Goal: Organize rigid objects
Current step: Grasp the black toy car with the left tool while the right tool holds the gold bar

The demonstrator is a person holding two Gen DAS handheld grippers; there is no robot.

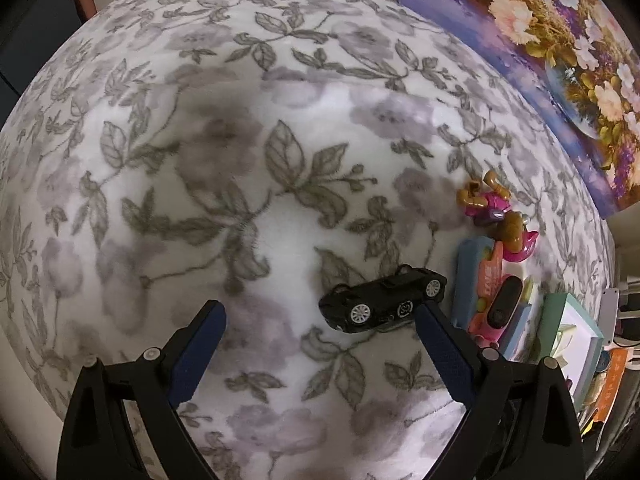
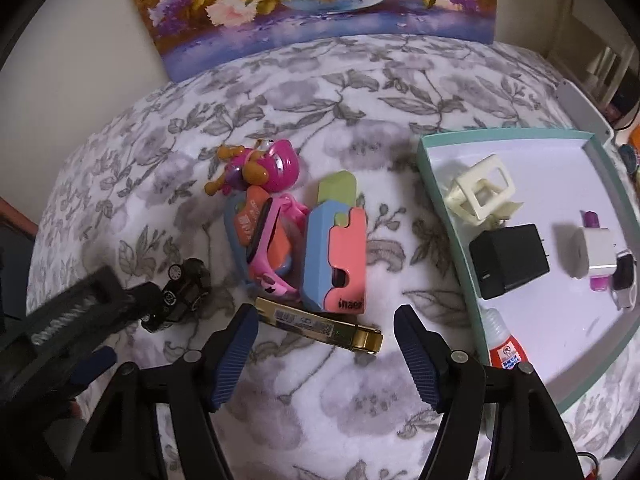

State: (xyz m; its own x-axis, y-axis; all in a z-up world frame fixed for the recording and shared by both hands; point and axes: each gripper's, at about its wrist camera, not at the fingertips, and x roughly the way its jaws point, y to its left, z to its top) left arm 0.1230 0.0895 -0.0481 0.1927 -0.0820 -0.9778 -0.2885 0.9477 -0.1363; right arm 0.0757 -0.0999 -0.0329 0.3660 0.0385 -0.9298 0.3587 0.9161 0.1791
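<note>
We note a floral blanket (image 2: 320, 400) carrying everything. The tray (image 2: 448, 216), our landmark, holds a black charger (image 2: 508, 260). Left of the tray lie a blue-pink case (image 2: 336, 256), then the black car (image 1: 384, 300). The left claw (image 1: 320, 336) gapes, one finger (image 1: 440, 344) against the car; the right claw (image 2: 324, 348) stands apart, gripping nothing.

Fleecy, matt floral blanket (image 2: 320, 400); glossy black toy car (image 1: 384, 300); smooth plastic pastel case (image 2: 334, 264); shiny gold-toned metal bar (image 2: 320, 322); matt black charger (image 2: 508, 260) on a smooth white tray (image 2: 560, 320); ribbed blue pads (image 2: 234, 356) on both grippers
</note>
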